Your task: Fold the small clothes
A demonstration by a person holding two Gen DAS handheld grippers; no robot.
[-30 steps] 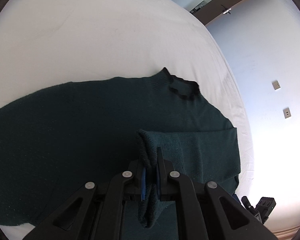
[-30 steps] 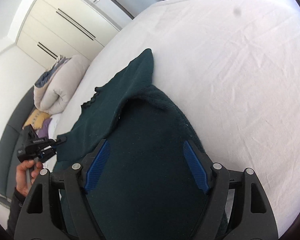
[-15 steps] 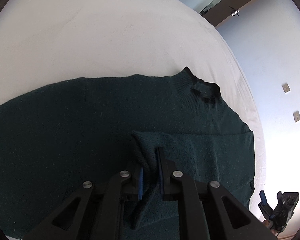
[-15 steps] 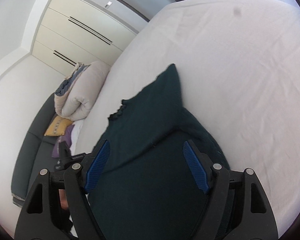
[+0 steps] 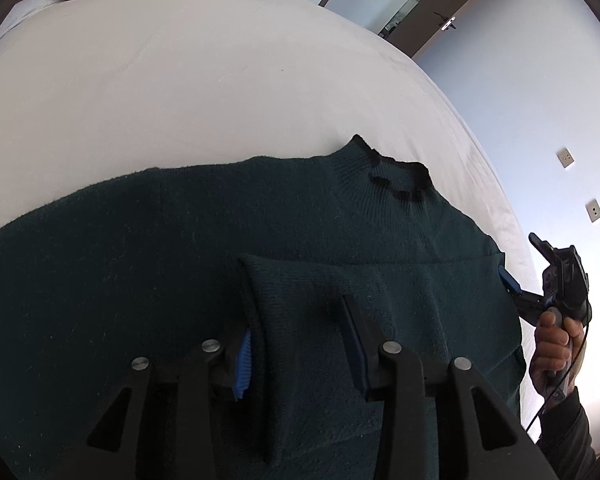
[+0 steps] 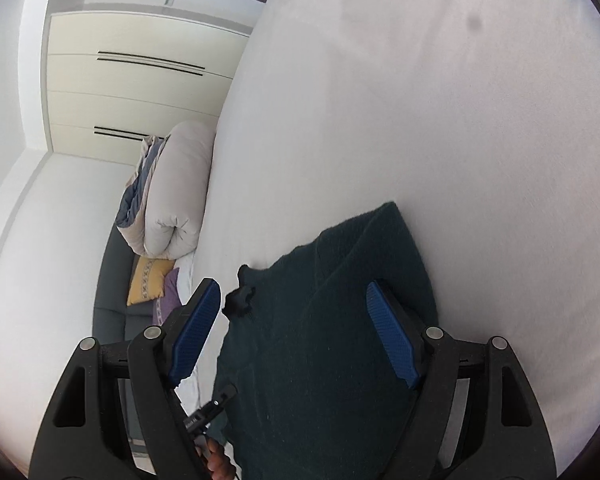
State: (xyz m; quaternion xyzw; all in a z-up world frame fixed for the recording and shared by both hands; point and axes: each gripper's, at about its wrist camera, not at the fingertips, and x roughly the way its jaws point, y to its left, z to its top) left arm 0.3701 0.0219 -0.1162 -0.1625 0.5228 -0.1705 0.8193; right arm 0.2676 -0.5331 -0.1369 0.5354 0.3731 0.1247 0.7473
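Left gripper: your jaws have just been opening; they stand partly apart with the folded sleeve lying between them. The left blue pad sits against the sleeve's edge, the right pad is clear of the cloth, so nothing is clamped.
Right gripper: your jaws stand wide and hold nothing; the sweater shows between them, below and beyond, not touched by the pads.
Right hand: in the left wrist view you hold the right gripper's handle at the sweater's right edge, off the side of the bed.
Sweater: dark green knit, spread flat on the bed, the collar towards the far side, one sleeve folded across the body.
Bed: white sheet, bare all round the sweater.
Beyond the bed: a rolled duvet on a dark sofa with a yellow cushion; cream cupboards behind.
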